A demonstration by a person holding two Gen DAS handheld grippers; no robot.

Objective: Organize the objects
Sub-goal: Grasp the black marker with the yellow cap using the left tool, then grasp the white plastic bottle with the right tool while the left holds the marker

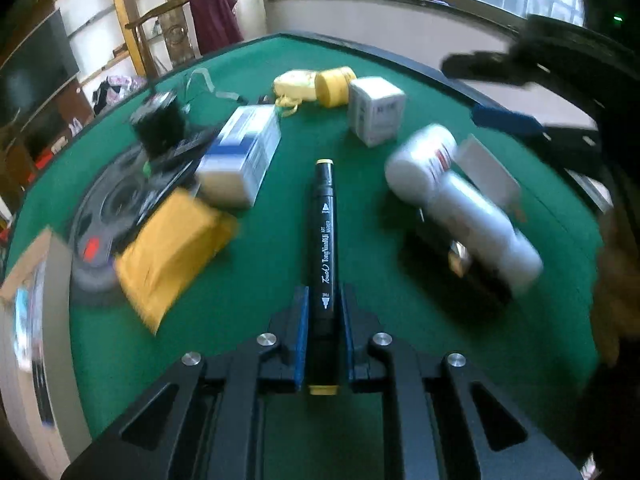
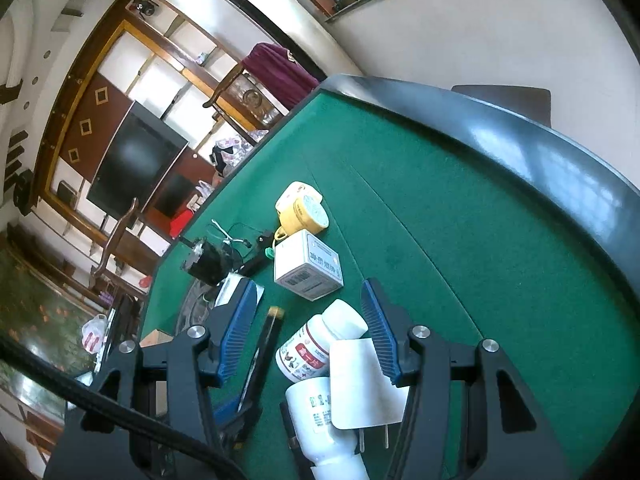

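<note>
The left gripper (image 1: 324, 320) has its jaws clamped on a black art marker (image 1: 323, 240) above the green tabletop (image 1: 360, 208), gripped near one end, so it could pivot loose, while the right gripper (image 2: 308, 336) has its jaws half open, holding nothing, around a white pill bottle (image 2: 320, 344).

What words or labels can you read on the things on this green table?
"Touch", "TongNianRiJi", "ART MARKER": on the black marker clamped in the left hand-held gripper.
White bottles, white box, blue-and-white box, yellow tape roll: print too small or blurred to read.
</note>
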